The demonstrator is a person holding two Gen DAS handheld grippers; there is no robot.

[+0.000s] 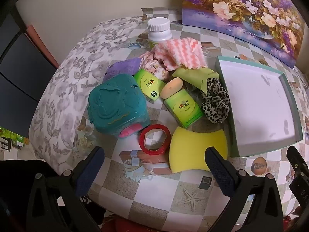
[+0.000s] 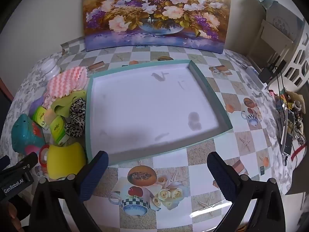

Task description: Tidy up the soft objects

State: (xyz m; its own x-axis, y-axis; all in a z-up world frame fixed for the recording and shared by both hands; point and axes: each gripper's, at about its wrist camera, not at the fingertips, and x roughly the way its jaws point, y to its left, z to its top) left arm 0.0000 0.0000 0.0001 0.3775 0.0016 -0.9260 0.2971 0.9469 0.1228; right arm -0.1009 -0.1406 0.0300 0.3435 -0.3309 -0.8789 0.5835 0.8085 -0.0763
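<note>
both tongs spread wide and empty above the table

the left gripper [image 1: 154, 158] tilts steeply down toward the table, its two blue-padded fingers [image 1: 90, 166] spread wide apart with nothing between them but the checked tablecloth [image 1: 154, 193]. just past its right finger lies the yellow sponge [image 1: 195, 148], and beside that the red tape ring [image 1: 154, 140]. farther out sits the heap: a teal plastic box [image 1: 117, 108], two green packets [image 1: 183, 108], a leopard scrunchie [image 1: 215, 102], a pink wavy cloth [image 1: 179, 52] and a white bottle [image 1: 159, 31] at the back.

the right gripper [image 2: 156, 166] is angled down likewise, jaws released and empty, hovering over bare tablecloth just short of the near rim of the shallow teal tray [image 2: 206, 81]. the tray's white floor holds only smudges. the soft things lie outside it, along its left wall; the scrunchie and sponge are nearest that wall. a flower painting [image 2: 156, 13] leans against the wall behind.
</note>
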